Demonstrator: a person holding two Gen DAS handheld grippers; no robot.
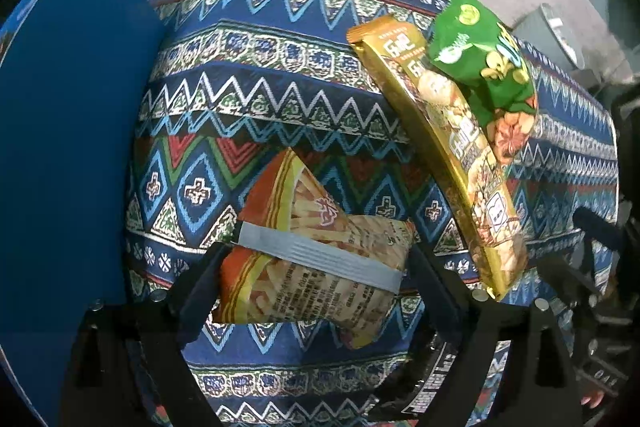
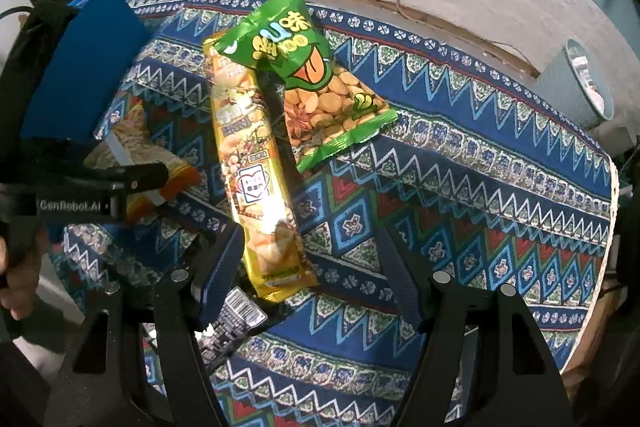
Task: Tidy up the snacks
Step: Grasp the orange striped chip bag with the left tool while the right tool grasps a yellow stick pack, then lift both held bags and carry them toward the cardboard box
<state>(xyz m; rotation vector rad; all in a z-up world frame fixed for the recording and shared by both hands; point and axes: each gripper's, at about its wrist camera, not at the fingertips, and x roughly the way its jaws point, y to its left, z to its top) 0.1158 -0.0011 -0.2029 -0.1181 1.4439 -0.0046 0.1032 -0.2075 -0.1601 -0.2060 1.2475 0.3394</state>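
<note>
An orange snack bag [image 1: 312, 267] with a grey seal strip lies on the patterned tablecloth [image 1: 280, 99]. It sits between the fingers of my left gripper [image 1: 316, 255], which points down and stands wide open, a finger at each end of the bag. From the right wrist view the left gripper [image 2: 148, 179] is at the left, over that orange bag [image 2: 132, 143]. A long gold packet [image 2: 256, 155] runs up the middle, with a green bean bag [image 2: 304, 67] leaning on its far end. My right gripper [image 2: 308, 239] hangs open over the gold packet's near end.
A blue box [image 1: 60, 147] stands along the left side of the table. A black packet with a barcode [image 2: 236, 319] lies under the right gripper's left finger. The table's edge [image 2: 612, 187] runs down the right, with a pale bin [image 2: 576, 83] beyond it. A hand [image 2: 16, 279] shows at the left.
</note>
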